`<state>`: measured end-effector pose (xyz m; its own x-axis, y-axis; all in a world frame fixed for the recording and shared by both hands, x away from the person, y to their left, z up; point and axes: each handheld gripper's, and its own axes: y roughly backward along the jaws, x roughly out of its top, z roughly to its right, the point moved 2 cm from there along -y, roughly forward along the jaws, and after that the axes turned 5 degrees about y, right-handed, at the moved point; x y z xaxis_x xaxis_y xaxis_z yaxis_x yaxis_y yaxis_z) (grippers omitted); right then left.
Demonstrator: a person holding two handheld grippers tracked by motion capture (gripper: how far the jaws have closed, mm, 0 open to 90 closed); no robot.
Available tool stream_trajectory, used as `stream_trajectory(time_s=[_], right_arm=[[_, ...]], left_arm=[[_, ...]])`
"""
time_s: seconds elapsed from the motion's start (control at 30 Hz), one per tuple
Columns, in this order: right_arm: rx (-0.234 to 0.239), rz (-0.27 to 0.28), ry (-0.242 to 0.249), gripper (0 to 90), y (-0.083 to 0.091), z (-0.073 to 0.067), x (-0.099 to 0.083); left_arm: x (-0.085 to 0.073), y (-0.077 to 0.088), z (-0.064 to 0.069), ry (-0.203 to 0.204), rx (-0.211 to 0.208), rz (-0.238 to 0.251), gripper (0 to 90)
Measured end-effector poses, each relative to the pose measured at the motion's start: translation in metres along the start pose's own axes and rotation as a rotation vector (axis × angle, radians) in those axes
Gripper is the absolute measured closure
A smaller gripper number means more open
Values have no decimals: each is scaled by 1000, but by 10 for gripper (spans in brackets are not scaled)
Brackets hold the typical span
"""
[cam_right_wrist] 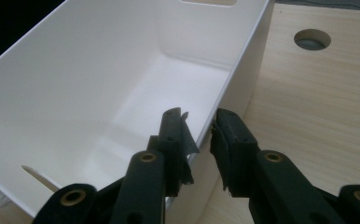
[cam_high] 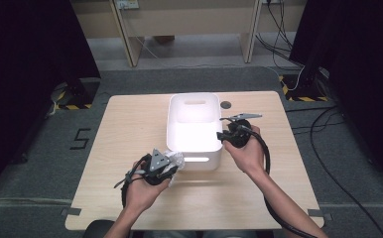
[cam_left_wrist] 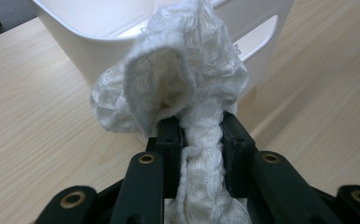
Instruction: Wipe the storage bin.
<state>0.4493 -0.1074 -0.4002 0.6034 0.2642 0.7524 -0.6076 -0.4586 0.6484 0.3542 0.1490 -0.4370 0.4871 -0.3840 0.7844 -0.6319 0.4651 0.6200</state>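
My left gripper (cam_high: 172, 167) is shut on a bunched white lacy cloth (cam_high: 176, 159) just in front of the near left corner of the white plastic bin (cam_high: 194, 97). In the left gripper view the cloth (cam_left_wrist: 187, 70) bulges up from between the jaws of the left gripper (cam_left_wrist: 199, 125), with the bin's wall (cam_left_wrist: 89, 53) close behind it. My right gripper (cam_high: 223, 136) is at the bin's right rim. In the right gripper view the right gripper (cam_right_wrist: 200, 125) has one jaw inside and one outside that wall (cam_right_wrist: 236, 65), shut on the rim. The bin's inside (cam_right_wrist: 75, 84) looks bare.
The bin stands mid-table on a light wooden table (cam_high: 130, 129). A round cable hole (cam_high: 225, 105) lies just behind the bin's right corner, also shown beside it as hole (cam_right_wrist: 312, 39). Black cables trail from both grippers. Dark curtains flank the table; desk legs stand beyond.
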Motion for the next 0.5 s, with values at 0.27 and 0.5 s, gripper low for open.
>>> stream_trajectory(time_s=[0.27, 0.5], right_arm=[[-2, 1, 5, 738, -1, -1, 1], [-9, 4, 9, 739, -1, -2, 1]], left_arm=[[-2, -5, -1, -3, 11, -12, 728], [-5, -10, -1, 2, 13, -21, 729]])
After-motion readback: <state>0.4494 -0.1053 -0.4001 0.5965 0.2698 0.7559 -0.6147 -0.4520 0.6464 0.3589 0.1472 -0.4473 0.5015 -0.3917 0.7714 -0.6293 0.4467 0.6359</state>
